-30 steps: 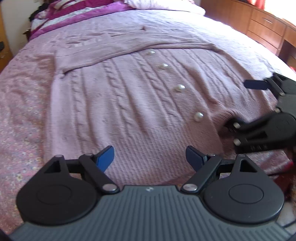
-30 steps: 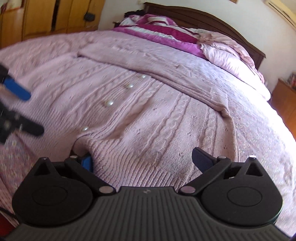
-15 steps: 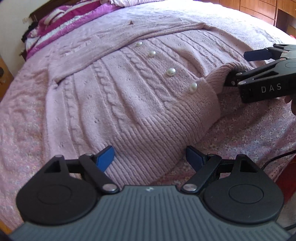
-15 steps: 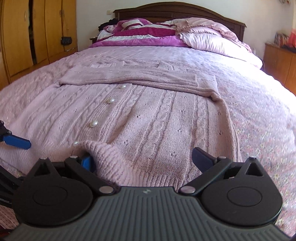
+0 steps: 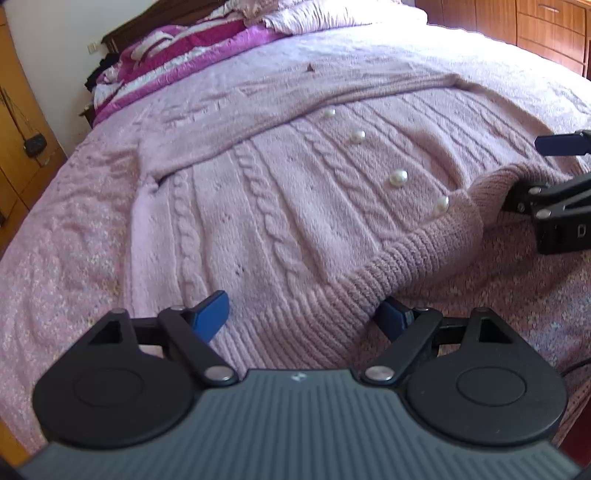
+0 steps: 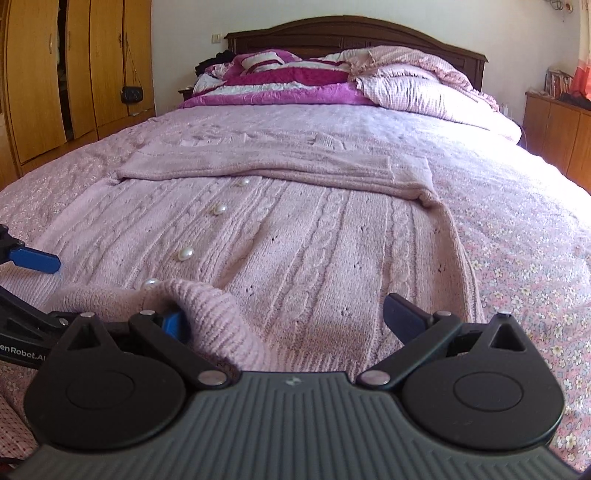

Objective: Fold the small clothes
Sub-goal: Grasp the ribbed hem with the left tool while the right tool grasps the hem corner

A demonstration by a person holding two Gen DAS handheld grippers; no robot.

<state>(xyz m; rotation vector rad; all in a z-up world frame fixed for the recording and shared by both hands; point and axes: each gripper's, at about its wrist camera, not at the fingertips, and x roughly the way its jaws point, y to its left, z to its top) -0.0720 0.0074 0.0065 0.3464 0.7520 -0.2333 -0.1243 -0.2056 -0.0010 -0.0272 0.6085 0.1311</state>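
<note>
One cardigan [image 5: 280, 221] lies on one bed [image 6: 517, 229]. Four pearl buttons [image 5: 398, 178] show down its front. Two grippers are in view, the left [image 5: 301, 314] and the right [image 6: 291, 317], each with two blue fingertips [image 5: 211, 314]. One small black bag [image 6: 132, 94] hangs on the one wardrobe [image 6: 74, 74].

We found the cardigan [image 6: 314, 236] spread flat on the bed [image 6: 517, 206], its sleeves folded across the far part of it. A row of buttons [image 5: 398, 178] ran down its middle toward the hem [image 5: 332, 295]. The left gripper [image 5: 306, 317] stood at the near hem, jaws wide apart over the ribbing. To its right, the right gripper [image 6: 288, 317] stood at the same hem, a raised fold draped over its left finger. Pillows [image 6: 406, 92] lay behind, against the headboard [image 6: 351, 33]; a wardrobe [image 6: 74, 74] stood left of the bed.
</note>
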